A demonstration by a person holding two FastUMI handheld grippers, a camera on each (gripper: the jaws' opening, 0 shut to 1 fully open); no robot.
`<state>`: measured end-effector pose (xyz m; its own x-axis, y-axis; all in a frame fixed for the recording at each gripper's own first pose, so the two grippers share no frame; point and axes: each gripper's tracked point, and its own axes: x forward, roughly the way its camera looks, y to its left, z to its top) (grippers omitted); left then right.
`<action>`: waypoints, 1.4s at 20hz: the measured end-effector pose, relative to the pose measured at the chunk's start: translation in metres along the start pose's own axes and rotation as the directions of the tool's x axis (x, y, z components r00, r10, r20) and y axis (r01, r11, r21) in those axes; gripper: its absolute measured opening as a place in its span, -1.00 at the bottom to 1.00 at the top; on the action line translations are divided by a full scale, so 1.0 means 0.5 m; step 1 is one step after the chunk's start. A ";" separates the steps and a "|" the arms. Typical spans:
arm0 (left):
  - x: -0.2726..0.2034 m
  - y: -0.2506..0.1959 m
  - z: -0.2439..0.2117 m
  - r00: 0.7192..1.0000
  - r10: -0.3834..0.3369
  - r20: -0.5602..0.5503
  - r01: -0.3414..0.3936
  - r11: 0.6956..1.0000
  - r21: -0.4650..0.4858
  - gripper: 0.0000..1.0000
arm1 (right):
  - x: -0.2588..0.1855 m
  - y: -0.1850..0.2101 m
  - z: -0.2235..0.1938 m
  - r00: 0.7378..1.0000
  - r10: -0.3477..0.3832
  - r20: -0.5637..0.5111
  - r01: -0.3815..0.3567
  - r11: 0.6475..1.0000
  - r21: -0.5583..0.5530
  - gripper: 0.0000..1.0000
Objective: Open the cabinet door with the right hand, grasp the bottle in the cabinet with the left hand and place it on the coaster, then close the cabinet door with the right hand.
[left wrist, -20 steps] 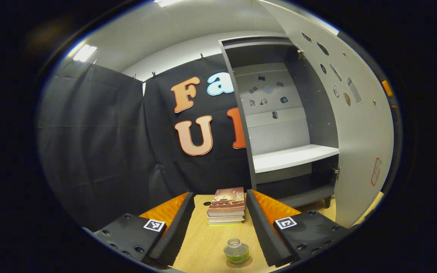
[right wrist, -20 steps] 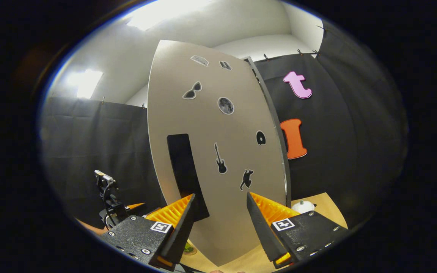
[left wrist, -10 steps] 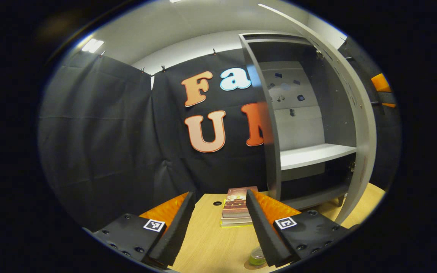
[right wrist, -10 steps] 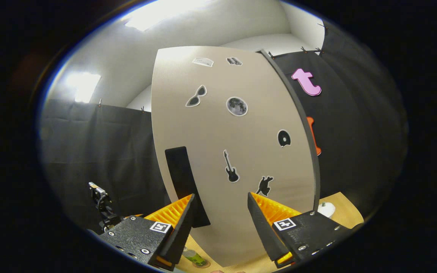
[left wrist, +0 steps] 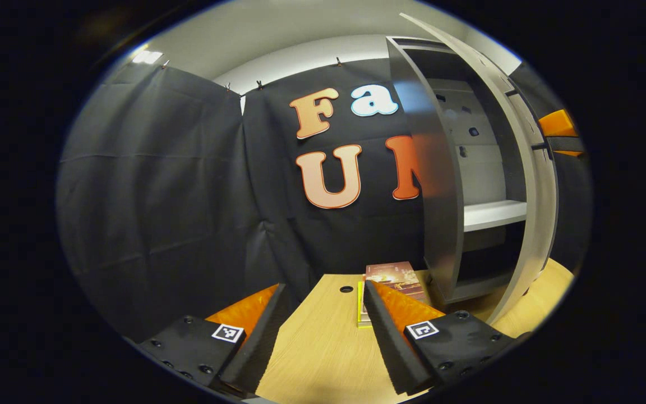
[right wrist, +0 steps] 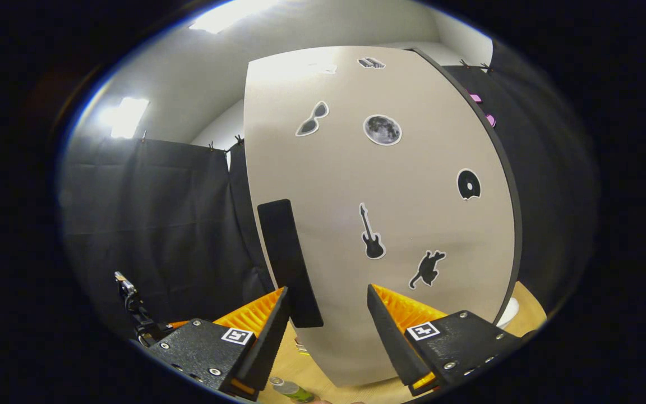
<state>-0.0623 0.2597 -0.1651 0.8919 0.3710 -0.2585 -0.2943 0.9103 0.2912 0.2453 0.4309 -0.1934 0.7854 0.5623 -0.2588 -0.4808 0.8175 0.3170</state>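
Grippers both spread, nothing between the fingers. Your left gripper [left wrist: 323,336] is held level and low over the wooden table [left wrist: 323,359], pointed at the booth wall; a stack of books [left wrist: 390,286] lies just ahead, partly behind its right finger. The cabinet [left wrist: 441,213] stands ahead and to its right, door ajar, one white shelf [left wrist: 494,214] showing. Your right gripper [right wrist: 326,334] tilts upward, facing the cabinet door [right wrist: 379,224] close ahead; the dark handle [right wrist: 289,264] sits just above its left finger. The bottle [right wrist: 292,390] lies low, below that same finger, at the view's bottom edge.
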 end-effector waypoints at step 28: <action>-0.007 -0.245 0.203 0.937 -0.340 0.083 0.350 0.923 -0.162 0.73 | -0.197 -0.096 0.095 0.972 -0.221 0.082 0.233 0.952 -0.196 0.72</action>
<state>0.0055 0.1280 -0.1064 0.9640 0.0225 -0.2650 -0.0154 0.9995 0.0289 0.2094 0.3301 -0.1400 0.9014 0.3555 -0.2471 -0.3513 0.9342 0.0623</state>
